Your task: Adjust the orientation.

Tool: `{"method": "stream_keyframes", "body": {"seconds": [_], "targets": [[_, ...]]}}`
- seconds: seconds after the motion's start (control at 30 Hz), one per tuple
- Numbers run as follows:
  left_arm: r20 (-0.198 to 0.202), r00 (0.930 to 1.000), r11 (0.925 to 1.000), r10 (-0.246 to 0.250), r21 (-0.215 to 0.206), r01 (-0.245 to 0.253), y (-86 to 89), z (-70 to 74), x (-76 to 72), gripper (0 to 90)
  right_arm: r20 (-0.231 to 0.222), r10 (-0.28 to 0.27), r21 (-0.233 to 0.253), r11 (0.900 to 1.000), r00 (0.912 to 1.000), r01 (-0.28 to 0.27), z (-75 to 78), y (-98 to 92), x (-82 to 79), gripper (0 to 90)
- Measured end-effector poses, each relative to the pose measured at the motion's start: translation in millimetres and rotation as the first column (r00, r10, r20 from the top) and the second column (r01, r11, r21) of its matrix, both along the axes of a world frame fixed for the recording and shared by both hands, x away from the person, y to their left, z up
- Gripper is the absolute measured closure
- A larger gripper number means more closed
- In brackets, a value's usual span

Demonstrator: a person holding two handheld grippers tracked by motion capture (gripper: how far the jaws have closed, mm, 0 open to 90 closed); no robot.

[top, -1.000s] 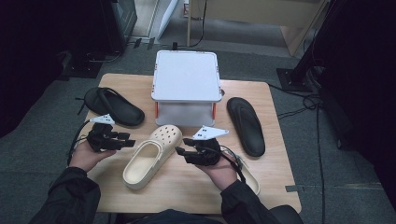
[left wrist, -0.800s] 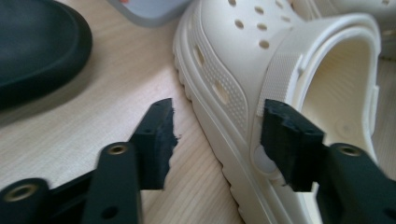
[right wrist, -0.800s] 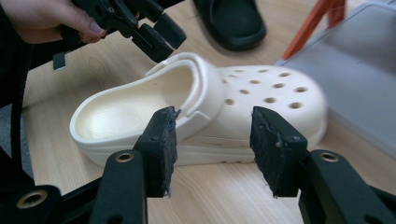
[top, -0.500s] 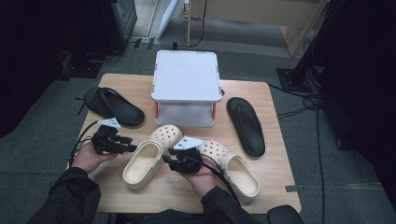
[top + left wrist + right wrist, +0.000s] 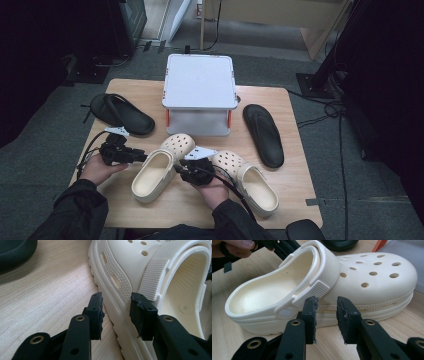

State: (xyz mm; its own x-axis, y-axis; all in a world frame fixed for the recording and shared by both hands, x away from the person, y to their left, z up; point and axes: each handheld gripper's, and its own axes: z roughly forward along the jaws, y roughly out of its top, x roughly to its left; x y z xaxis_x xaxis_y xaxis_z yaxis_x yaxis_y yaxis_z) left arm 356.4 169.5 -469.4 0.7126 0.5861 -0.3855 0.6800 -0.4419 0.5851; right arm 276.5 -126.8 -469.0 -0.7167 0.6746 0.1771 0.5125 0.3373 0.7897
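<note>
Your right gripper (image 5: 186, 166) has slid left off the right clog (image 5: 246, 181) to the left clog's (image 5: 161, 167) right flank; your left gripper (image 5: 134, 156) has closed in on its other side. Count: two cream clogs, two black sandals, one white box (image 5: 200, 81). Left clog sits at 6 o'clock from the box. Both jaws part-open, straddling its sole edge, gripping nothing.

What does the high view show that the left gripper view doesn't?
High view: the grey lidded box, a second cream clog, a black slipper on the right, and both hands with their grippers. Left gripper view: the left gripper with jaws open astride the near clog's textured sidewall. Both: that cream clog on the wooden table.
</note>
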Motion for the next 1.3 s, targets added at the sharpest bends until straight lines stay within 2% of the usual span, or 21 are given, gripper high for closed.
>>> {"method": "stream_keyframes", "body": {"seconds": [0.2,0.27,0.37,0.57,0.67,0.97,1.2,1.3], "targets": [[0.016,0.9999,1.0000,0.001,0.002,-0.001,-2.6,2.0,-5.6,69.0,-0.008,0.002,-0.028,1.000,1.0000,-0.002,-1.6,-2.8,4.3,69.4],[-0.001,0.9999,0.9998,-0.017,-0.014,0.017,-3.7,0.7,-7.4,69.0,-0.010,-0.011,-0.045,0.999,0.9999,0.010,-3.9,-3.3,6.5,69.4],[0.022,0.9998,1.0000,-0.003,0.001,0.003,-4.5,1.1,-10.5,69.3,-0.021,-0.013,-0.028,1.000,0.9997,0.012,-7.4,-4.7,11.8,69.3],[0.010,0.9999,1.0000,0.001,-0.008,-0.001,-5.9,0.8,-13.1,73.7,-0.004,-0.009,-0.044,0.999,1.0000,0.008,-6.1,-3.0,14.2,69.2],[-0.005,1.0000,0.9998,-0.003,-0.020,0.003,-7.9,0.2,-15.0,74.0,-0.011,-0.012,-0.055,0.998,0.9999,0.011,-5.2,-5.3,14.3,69.0],[-0.003,1.0000,0.9999,-0.001,-0.017,0.001,-9.9,1.3,-19.5,76.3,-0.012,-0.016,-0.067,0.998,0.9998,0.015,-5.8,-9.7,15.7,68.1],[0.004,1.0000,1.0000,0.000,0.008,0.000,-10.7,1.0,-22.2,76.7,-0.009,-0.034,-0.082,0.996,0.9994,0.033,-7.4,-10.0,21.2,68.8],[-0.009,0.9997,0.9997,-0.022,0.011,0.023,-13.4,0.2,-23.7,76.2,0.002,-0.037,-0.089,0.995,0.9993,0.037,-6.6,-10.2,23.5,69.6]]}}
